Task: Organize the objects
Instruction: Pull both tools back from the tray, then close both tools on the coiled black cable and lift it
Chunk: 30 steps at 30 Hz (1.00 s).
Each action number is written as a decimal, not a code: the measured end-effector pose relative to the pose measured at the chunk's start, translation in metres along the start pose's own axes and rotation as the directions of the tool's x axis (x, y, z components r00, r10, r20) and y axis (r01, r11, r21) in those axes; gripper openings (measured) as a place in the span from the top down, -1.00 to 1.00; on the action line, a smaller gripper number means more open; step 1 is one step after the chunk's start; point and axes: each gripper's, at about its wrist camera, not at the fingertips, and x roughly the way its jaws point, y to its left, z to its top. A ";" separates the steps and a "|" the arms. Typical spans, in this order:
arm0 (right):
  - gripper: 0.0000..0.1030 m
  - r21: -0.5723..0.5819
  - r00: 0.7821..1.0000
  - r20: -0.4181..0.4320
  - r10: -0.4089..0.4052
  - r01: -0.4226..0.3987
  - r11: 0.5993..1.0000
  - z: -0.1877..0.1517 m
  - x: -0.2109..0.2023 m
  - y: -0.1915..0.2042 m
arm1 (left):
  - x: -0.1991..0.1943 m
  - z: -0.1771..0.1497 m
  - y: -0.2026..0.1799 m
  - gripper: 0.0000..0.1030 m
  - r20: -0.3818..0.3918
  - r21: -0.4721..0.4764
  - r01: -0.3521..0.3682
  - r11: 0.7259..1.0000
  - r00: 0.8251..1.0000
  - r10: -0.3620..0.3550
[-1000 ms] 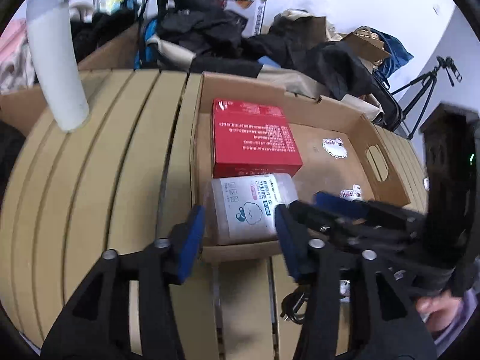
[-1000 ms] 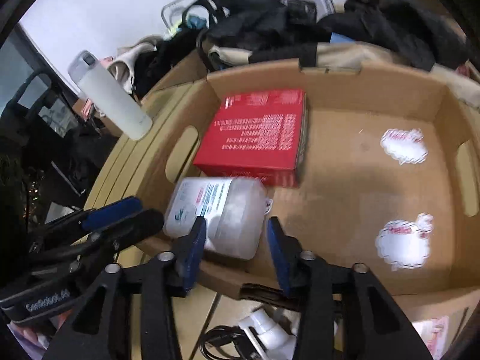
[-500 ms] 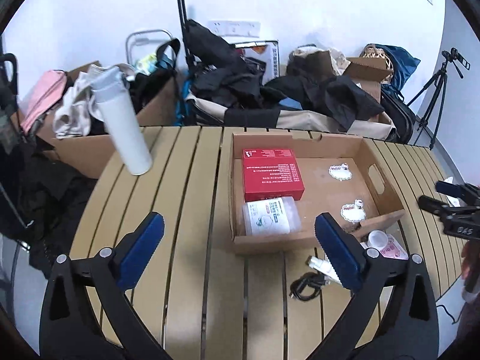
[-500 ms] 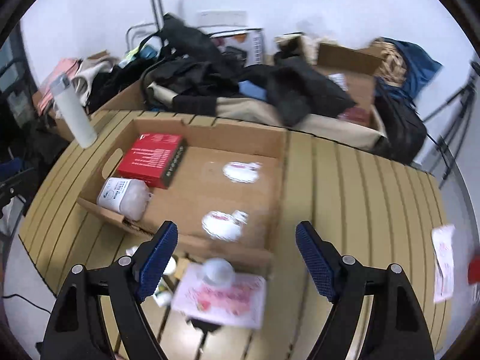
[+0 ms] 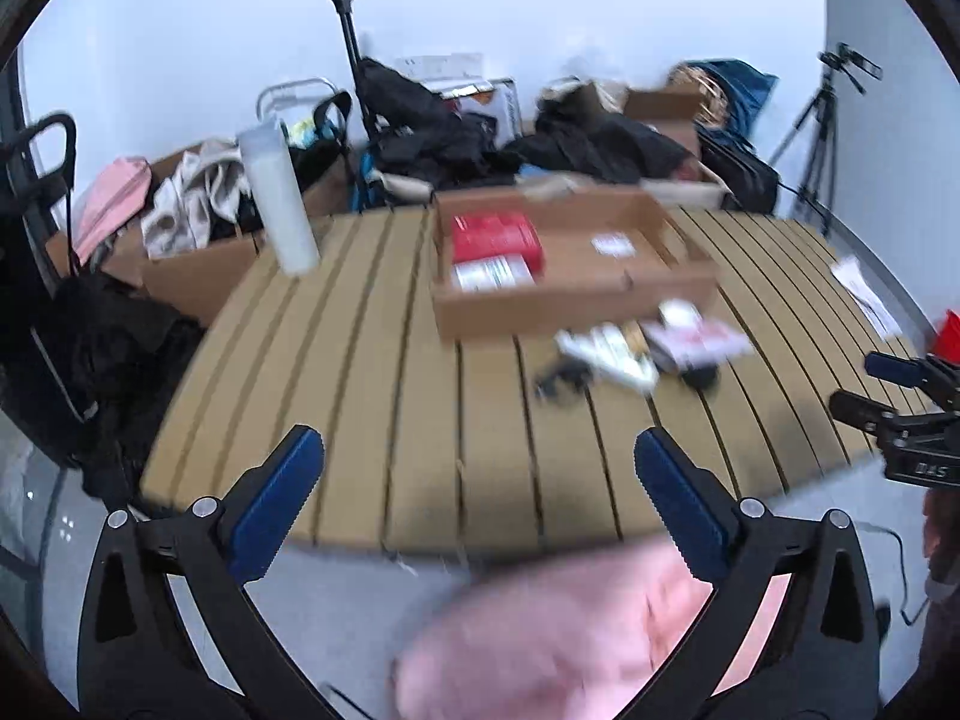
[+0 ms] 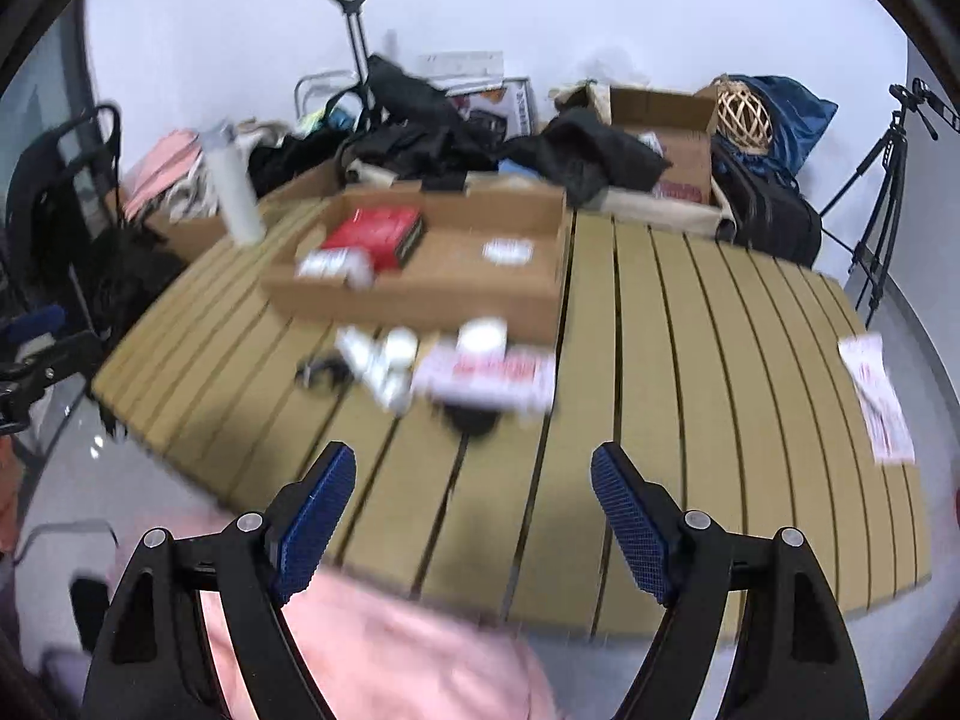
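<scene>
A shallow cardboard box sits on the slatted wooden table. In it lie a red box and a white wipes pack. In front of the box lie a white charger with black cable, a small white jar and a pink-printed packet. My left gripper is open and empty, back over the table's near edge. My right gripper is also open and empty, and shows at the right in the left wrist view.
A tall white bottle stands at the table's far left corner. A paper sheet lies at the right edge. Bags, clothes and boxes pile up behind the table; a tripod stands at the right. Pink cloth is below the grippers.
Both grippers opened wide, let go of the wipes pack in the box, and drew far back from the box to beyond the table's near edge.
</scene>
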 end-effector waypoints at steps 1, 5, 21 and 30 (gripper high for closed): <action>-0.63 0.009 1.000 -0.004 0.004 -0.004 1.000 -0.016 -0.004 0.004 | -0.006 -0.016 -0.002 -1.00 -0.002 -0.006 0.018 1.000 1.000 -0.018; -0.63 0.075 0.998 -0.011 0.059 -0.058 0.995 -0.074 -0.015 0.019 | -0.009 -0.055 -0.002 -1.00 -0.028 -0.088 0.069 0.994 0.997 -0.072; -0.39 0.099 0.998 -0.020 0.053 -0.051 0.994 -0.085 0.003 0.023 | 0.049 -0.037 -0.030 -0.96 -0.058 0.085 0.195 0.977 0.980 -0.190; -0.32 0.080 0.998 -0.034 0.045 -0.042 0.996 -0.021 0.082 0.005 | 0.157 0.023 -0.061 -0.76 -0.085 0.268 0.227 0.936 0.974 -0.211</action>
